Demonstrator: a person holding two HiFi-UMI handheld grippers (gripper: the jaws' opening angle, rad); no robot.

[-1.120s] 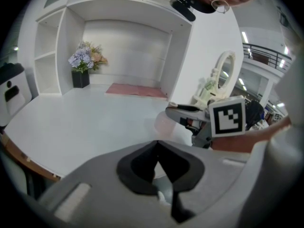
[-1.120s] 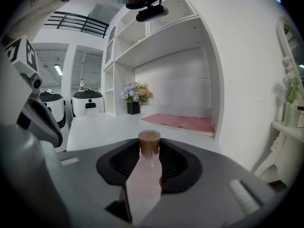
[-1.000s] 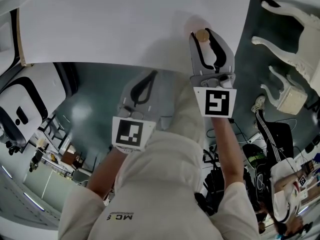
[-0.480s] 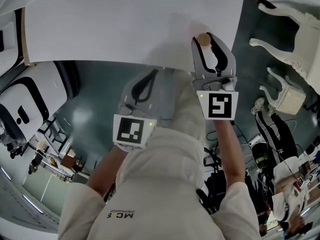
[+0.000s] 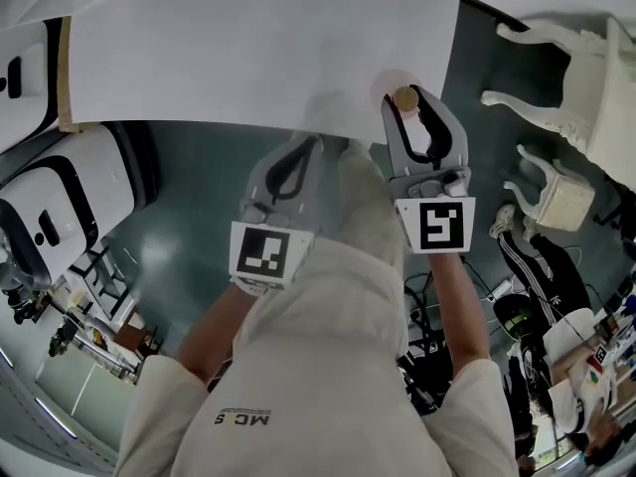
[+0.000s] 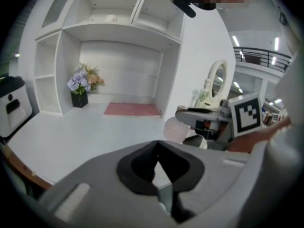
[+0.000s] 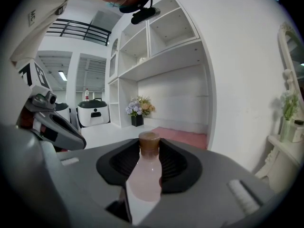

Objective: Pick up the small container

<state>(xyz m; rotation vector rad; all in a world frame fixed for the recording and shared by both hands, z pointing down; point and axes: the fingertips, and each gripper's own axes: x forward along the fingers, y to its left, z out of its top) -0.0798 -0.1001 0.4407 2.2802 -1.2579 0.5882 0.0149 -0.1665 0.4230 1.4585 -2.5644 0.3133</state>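
Note:
The small container (image 7: 145, 175) is a pale pink bottle with a brown cap (image 5: 404, 98). My right gripper (image 5: 407, 95) is shut on it, holding it upright over the near right edge of the white table (image 5: 248, 48). In the right gripper view the bottle's body fills the gap between the dark pads (image 7: 173, 167) and the cap stands above them. My left gripper (image 5: 288, 172) hangs lower and to the left, off the table's edge, shut with nothing in it. In the left gripper view its jaw tips meet (image 6: 156, 167), and the bottle (image 6: 175, 129) shows beyond in the right gripper.
White shelves rise behind the table, with a vase of flowers (image 6: 80, 91) and a pink mat (image 6: 133, 109) at the back. A white ornate chair (image 5: 566, 68) stands to the right. A white machine (image 5: 40, 217) stands at the left. Cables and bags lie on the floor at the lower right.
The right gripper and its bottle have drifted slightly right and down in the head view, and the table edge has shifted with the head. The grip is unchanged. The left gripper has barely moved.

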